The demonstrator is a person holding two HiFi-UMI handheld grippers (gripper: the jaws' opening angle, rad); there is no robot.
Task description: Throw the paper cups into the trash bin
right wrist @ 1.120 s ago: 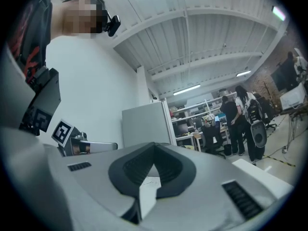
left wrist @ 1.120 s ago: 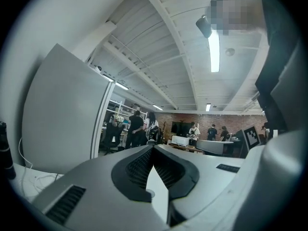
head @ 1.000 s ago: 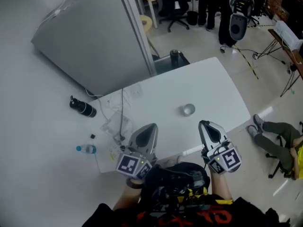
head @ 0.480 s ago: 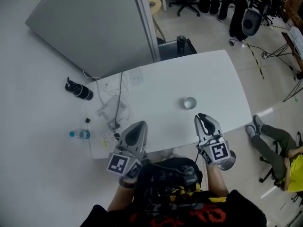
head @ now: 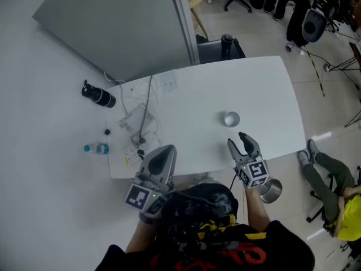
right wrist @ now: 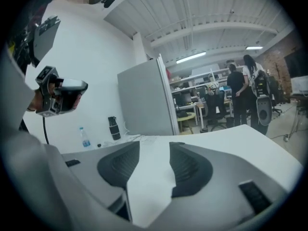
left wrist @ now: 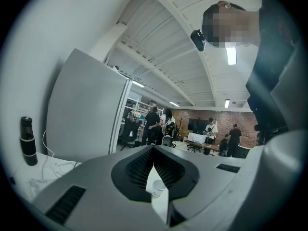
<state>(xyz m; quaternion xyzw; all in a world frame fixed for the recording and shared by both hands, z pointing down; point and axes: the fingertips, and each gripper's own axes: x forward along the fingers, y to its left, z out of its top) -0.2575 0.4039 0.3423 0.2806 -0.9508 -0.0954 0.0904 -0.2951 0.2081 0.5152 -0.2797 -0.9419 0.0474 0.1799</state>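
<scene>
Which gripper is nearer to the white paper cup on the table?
Right. The right gripper, fingers just opened wider with nothing between, is close before the white paper cup; the left gripper is farther off, at the white table's near edge.

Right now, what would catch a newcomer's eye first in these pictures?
A lone paper cup stands upright on the white table, just beyond the right gripper, whose jaws have just been opening with nothing between them. A round metal trash bin sits off the table's near edge, beside that gripper.
</scene>
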